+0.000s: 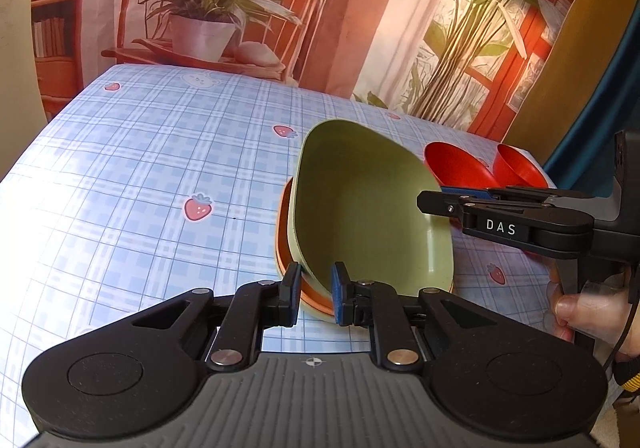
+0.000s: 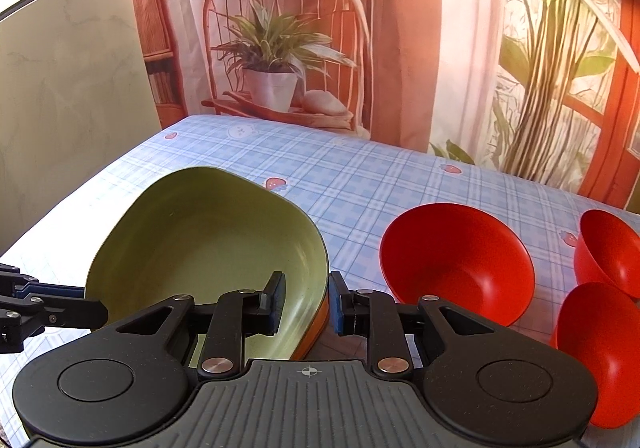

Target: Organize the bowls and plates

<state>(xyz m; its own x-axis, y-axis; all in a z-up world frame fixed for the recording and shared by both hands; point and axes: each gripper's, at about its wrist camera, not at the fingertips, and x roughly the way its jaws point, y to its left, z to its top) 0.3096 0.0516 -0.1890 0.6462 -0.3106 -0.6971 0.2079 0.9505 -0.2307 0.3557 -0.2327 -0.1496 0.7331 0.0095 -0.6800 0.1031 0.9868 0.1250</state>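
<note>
A green plate (image 1: 360, 203) is nested in an orange plate (image 1: 282, 248) on the checked tablecloth. My left gripper (image 1: 316, 294) straddles their near rim, one pad inside and one outside, with a visible gap. My right gripper (image 2: 306, 302) straddles the opposite rim (image 2: 320, 288) the same way; it also shows in the left wrist view (image 1: 430, 199). The green plate (image 2: 208, 232) fills the left of the right wrist view, and my left gripper's fingers (image 2: 56, 312) enter there from the left edge. Three red bowls (image 2: 460, 260) stand to the right.
The blue checked tablecloth (image 1: 140, 175) with strawberry prints covers the table. Two of the red bowls (image 1: 456, 163) show behind the plates in the left wrist view. A printed backdrop (image 2: 320, 47) hangs behind the far table edge. A beige panel (image 2: 60, 107) stands at left.
</note>
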